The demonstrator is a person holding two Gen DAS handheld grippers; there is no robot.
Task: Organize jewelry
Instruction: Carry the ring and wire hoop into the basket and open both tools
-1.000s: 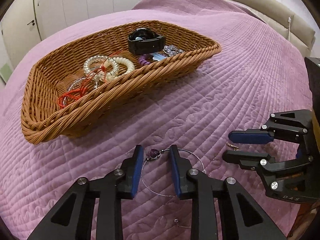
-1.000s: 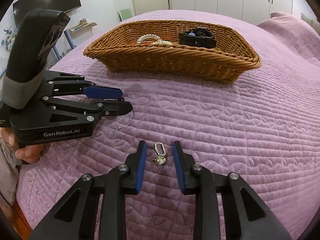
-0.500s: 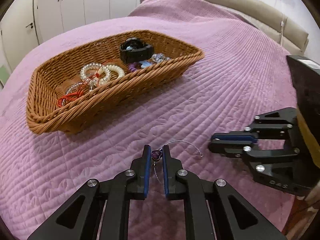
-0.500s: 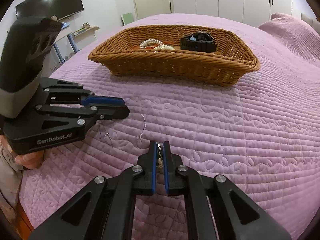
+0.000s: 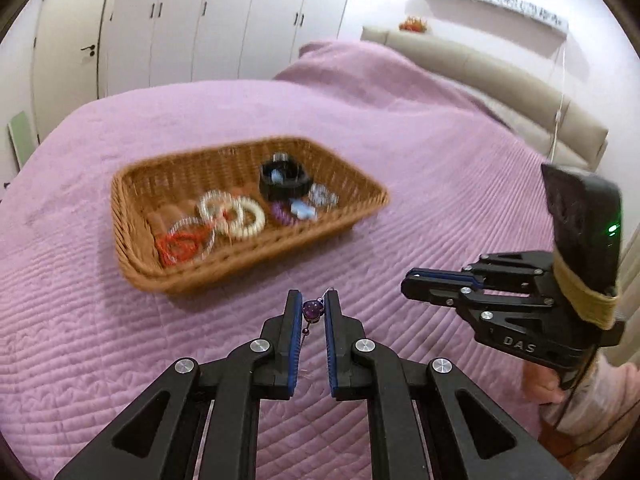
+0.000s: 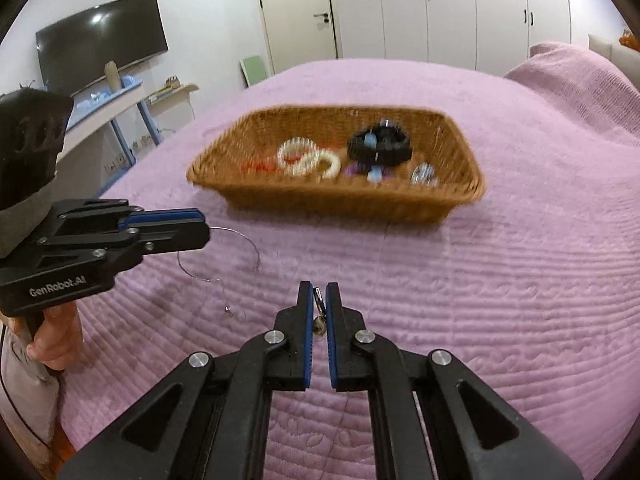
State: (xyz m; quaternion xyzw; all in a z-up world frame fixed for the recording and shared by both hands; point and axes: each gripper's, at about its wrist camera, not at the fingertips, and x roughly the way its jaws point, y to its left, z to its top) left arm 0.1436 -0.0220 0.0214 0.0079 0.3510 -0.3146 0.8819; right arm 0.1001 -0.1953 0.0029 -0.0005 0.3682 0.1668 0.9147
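My left gripper (image 5: 313,300) is shut on the purple bead (image 5: 313,309) of a thin wire necklace and holds it above the purple bedspread. In the right wrist view the left gripper (image 6: 202,228) shows with the wire loop (image 6: 218,254) hanging from it. My right gripper (image 6: 319,294) is shut on a small silver earring (image 6: 319,312), lifted off the bed; it also shows in the left wrist view (image 5: 406,284). The wicker basket (image 5: 136,264) ahead holds a black watch (image 5: 285,178), white bead bracelets (image 5: 234,214), a red cord and small pieces.
The quilted purple bedspread (image 6: 520,280) lies all around the basket (image 6: 336,204). White wardrobes stand behind the bed, a padded headboard (image 5: 500,80) is at the right, and a TV (image 6: 102,38) with a shelf is at the left.
Both grippers closed on their pieces and lifted them off the bedspread. Both have risen and pulled back, so the basket looks farther away.
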